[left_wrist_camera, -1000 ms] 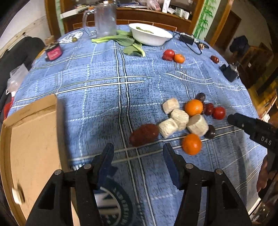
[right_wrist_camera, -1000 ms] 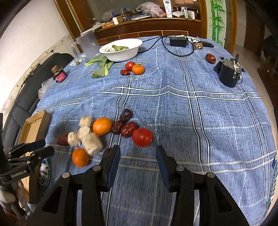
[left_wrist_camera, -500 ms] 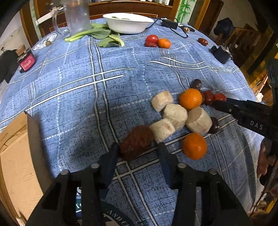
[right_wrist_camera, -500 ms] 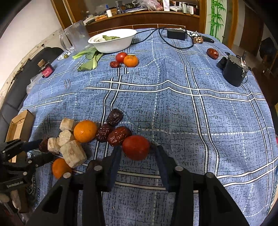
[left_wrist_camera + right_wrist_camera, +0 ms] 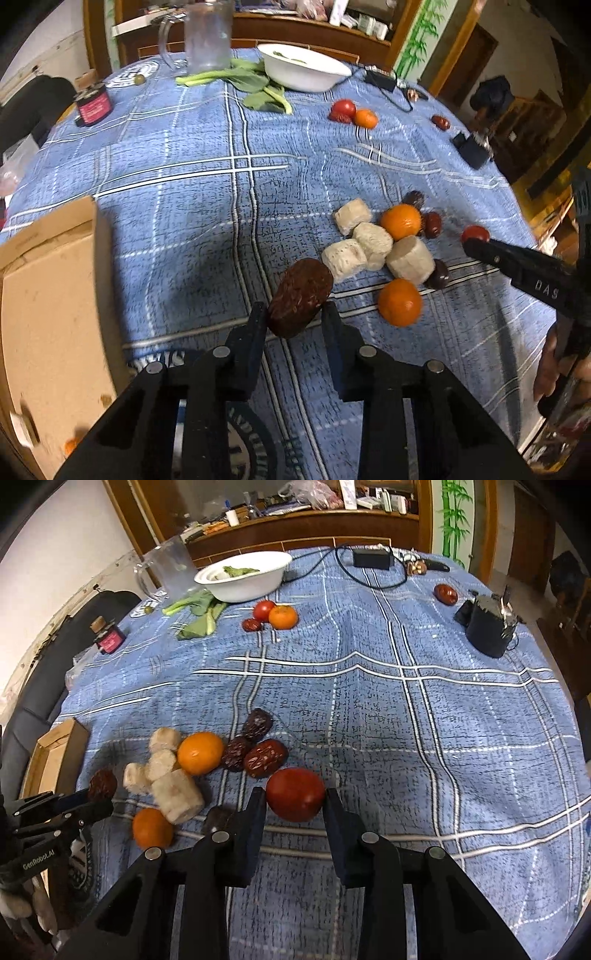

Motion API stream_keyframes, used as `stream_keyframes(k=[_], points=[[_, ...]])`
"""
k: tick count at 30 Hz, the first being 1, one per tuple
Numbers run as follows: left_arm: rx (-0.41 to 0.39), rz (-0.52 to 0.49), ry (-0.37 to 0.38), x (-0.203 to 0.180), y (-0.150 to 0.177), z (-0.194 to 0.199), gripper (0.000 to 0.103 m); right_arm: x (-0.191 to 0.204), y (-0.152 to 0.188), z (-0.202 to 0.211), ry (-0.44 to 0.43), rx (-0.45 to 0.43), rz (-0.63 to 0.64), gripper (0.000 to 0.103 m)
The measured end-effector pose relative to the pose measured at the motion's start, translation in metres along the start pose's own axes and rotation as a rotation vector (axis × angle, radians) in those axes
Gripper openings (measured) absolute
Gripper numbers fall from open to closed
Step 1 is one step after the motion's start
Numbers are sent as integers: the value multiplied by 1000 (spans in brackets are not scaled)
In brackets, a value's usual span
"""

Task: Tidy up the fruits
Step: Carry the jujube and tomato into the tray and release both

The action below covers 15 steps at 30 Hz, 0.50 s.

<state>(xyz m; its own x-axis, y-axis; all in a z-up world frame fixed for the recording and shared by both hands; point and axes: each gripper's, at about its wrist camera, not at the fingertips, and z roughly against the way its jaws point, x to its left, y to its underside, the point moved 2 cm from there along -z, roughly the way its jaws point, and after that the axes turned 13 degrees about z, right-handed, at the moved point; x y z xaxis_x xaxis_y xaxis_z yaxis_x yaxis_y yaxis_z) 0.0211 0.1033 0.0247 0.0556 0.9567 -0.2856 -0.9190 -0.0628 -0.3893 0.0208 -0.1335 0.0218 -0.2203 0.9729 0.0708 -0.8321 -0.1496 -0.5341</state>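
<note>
A big dark brown date (image 5: 300, 297) sits between the fingers of my left gripper (image 5: 293, 318); the jaws are closing and both pads touch it. In the right wrist view a red tomato (image 5: 295, 794) sits between the fingers of my right gripper (image 5: 295, 803), whose jaws are also closing with the pads against its sides. Both fruits are at the near edge of a heap on the blue checked cloth (image 5: 369, 709): two oranges (image 5: 401, 221) (image 5: 399, 302), several pale chunks (image 5: 372, 240) and dark dates (image 5: 265, 757).
An open cardboard box (image 5: 48, 295) lies at the left table edge. At the far side are a white bowl (image 5: 243, 575), greens (image 5: 255, 86), a glass jug (image 5: 207, 35), a tomato with an orange (image 5: 282, 616), a lone date (image 5: 446, 594) and a black device (image 5: 487, 626).
Both grippers came forward onto the heap and narrowed. The brown date now sits between the left fingers and the tomato between the right fingers.
</note>
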Motion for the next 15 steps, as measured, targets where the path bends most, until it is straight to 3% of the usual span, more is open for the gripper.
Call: stream_keyframes(k=[8,15], points=[[-86,106,15,28,6,57,29,54,-13,24,-111,-55,81,34],[-139,220,-104,113,0,97,29,159,-42,29,-270,-90,225,34]])
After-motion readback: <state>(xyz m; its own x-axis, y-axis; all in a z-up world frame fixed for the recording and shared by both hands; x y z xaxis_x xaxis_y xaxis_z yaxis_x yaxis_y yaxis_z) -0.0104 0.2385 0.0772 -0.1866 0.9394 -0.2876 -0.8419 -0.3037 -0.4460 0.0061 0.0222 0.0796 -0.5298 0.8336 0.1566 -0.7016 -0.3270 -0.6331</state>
